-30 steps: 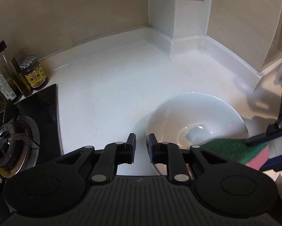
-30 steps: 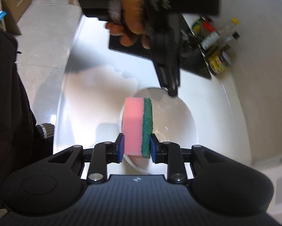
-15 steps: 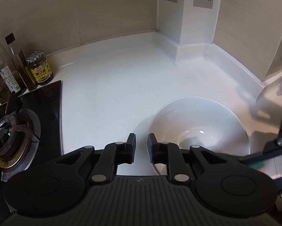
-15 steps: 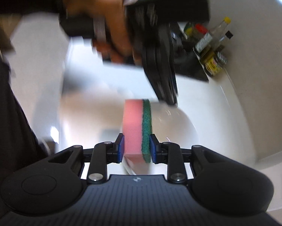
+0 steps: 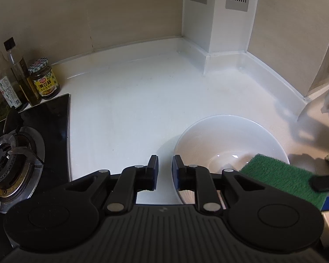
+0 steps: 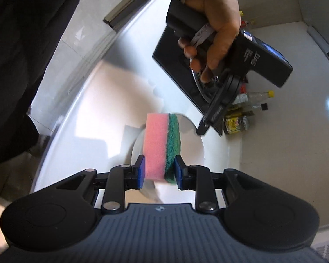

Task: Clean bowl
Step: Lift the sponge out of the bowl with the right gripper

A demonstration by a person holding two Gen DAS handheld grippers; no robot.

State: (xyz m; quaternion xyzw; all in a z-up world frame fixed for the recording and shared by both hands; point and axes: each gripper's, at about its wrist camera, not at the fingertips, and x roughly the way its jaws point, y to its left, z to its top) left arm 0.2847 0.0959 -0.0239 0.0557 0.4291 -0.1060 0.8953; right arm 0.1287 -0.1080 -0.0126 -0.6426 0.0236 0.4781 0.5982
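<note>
right claw (image 6: 159,171) clamping sponge (image 6: 162,146) — above bowl (image 5: 230,140)

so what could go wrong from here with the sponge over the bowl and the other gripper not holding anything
1. The left gripper is beside the bowl, not gripping its rim, so a scrub could push the bowl across the smooth counter.
2. The right gripper pinches only the sponge's near end; pressing down may bend it or pull it free.
3. A sliding bowl could travel toward the stove.
</note>
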